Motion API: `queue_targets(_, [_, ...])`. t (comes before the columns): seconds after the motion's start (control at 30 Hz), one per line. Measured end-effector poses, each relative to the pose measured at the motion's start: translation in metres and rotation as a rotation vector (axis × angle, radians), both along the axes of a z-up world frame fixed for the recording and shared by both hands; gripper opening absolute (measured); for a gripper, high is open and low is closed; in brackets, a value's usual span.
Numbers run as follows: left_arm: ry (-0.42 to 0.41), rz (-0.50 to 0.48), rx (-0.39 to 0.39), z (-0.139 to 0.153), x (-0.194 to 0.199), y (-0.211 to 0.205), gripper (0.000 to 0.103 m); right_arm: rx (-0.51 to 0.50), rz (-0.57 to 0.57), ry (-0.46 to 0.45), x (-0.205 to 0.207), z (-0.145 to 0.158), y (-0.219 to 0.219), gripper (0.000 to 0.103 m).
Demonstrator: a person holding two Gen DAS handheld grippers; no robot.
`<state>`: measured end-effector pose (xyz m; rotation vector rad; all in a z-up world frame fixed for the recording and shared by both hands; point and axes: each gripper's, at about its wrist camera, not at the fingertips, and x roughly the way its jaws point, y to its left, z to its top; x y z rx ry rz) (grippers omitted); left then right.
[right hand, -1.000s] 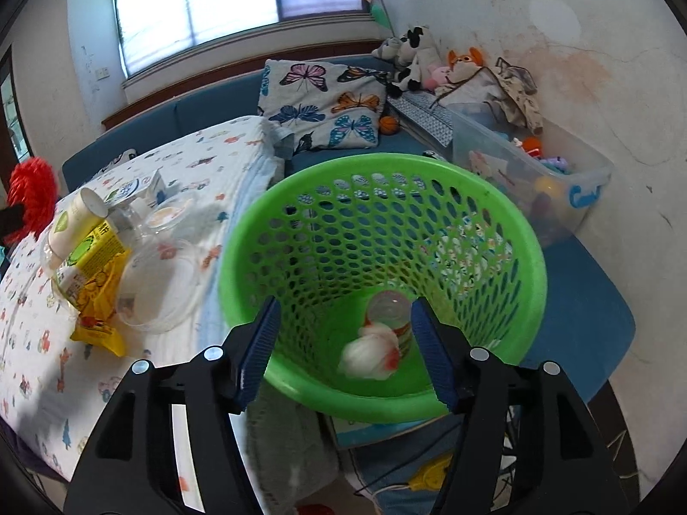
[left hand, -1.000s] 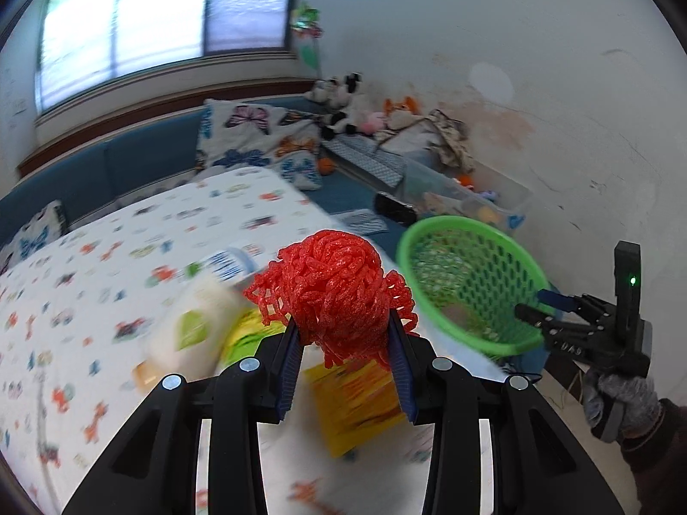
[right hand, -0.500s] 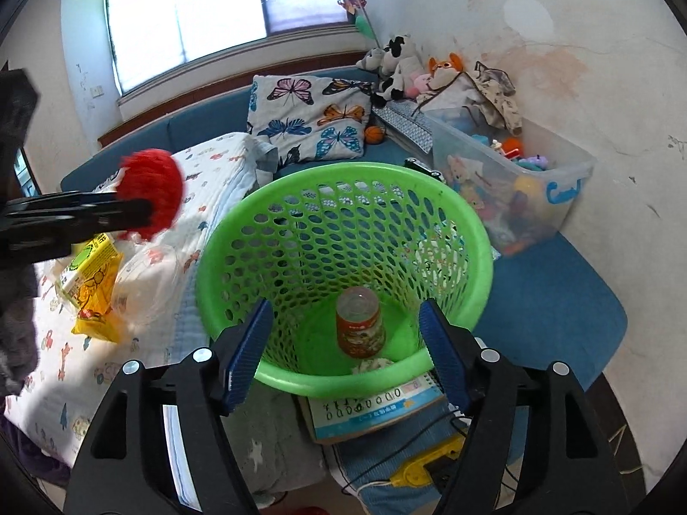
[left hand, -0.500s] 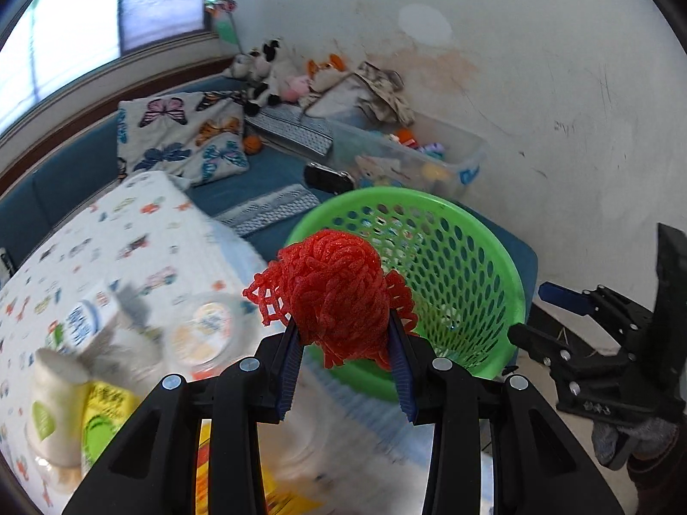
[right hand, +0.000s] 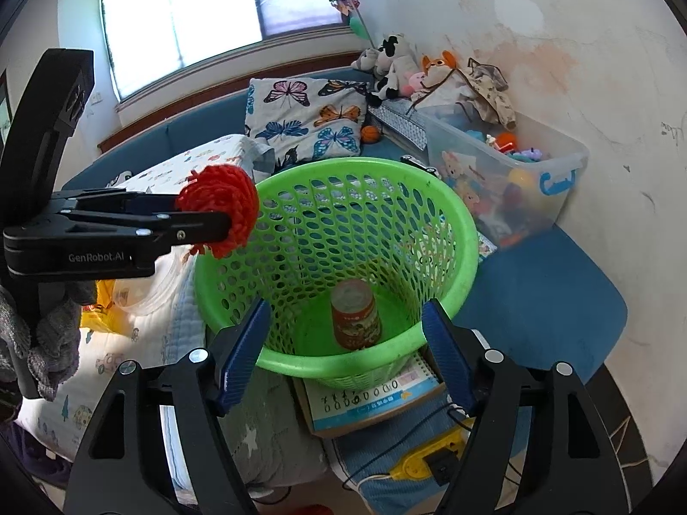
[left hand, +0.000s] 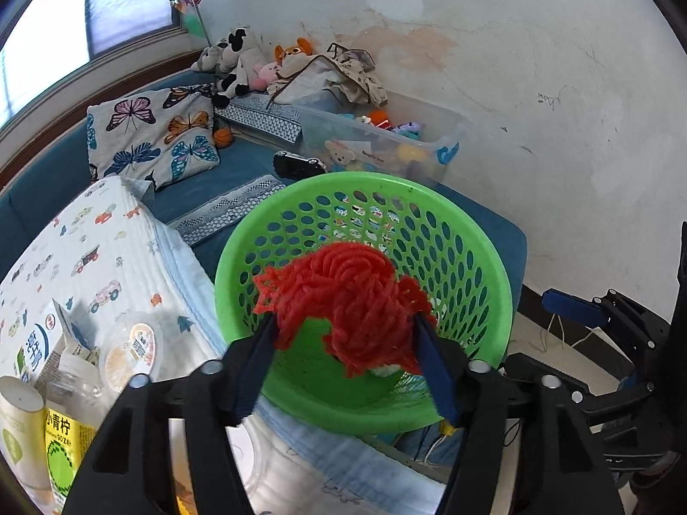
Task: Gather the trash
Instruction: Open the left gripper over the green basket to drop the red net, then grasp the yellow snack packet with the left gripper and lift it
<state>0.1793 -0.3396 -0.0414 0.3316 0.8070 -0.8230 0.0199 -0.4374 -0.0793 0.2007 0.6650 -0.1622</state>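
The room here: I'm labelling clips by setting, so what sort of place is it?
Probably a child's bedroom or playroom: stuffed animals, a clear toy bin and a butterfly pillow on a blue bench.

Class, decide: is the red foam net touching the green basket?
Cannot tell. Right wrist view shows the red foam net between the left gripper fingers, overlapping the green basket rim; no gap visible.

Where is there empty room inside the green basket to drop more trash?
Inside the green basket, the floor is bare left of the upright can and behind it toward the far wall. Something white lies just in front of the can. The bed beside the basket is crowded with a yellow juice carton, cups and lids.
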Motion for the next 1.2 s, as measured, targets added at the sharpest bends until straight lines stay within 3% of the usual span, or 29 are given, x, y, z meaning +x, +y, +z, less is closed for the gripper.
queue_targets(0.13, [-0.005, 0.0, -0.01, 0.001, -0.002, 0.005, 0.076, -0.004, 0.001, -0.002, -0.001, 0.001, 0.003, 0.073])
queue_targets(0.37, [-0.022, 0.007, -0.025, 0.01, -0.007, 0.022, 0.077, -0.011, 0.008, -0.02, -0.004, 0.01, 0.011, 0.074])
queue_targets(0.77, [-0.101, 0.116, -0.053, 0.042, -0.007, 0.109, 0.077, -0.003, 0.057, -0.039, -0.001, 0.017, 0.035, 0.076])
queue_targets(0.97, [-0.099, 0.143, -0.044, 0.039, -0.012, 0.147, 0.077, -0.009, 0.089, -0.051, 0.002, 0.023, 0.05, 0.078])
queue_targets(1.2, [-0.063, 0.087, -0.023, 0.014, -0.036, 0.179, 0.081, -0.015, 0.113, -0.045, 0.004, 0.025, 0.064, 0.079])
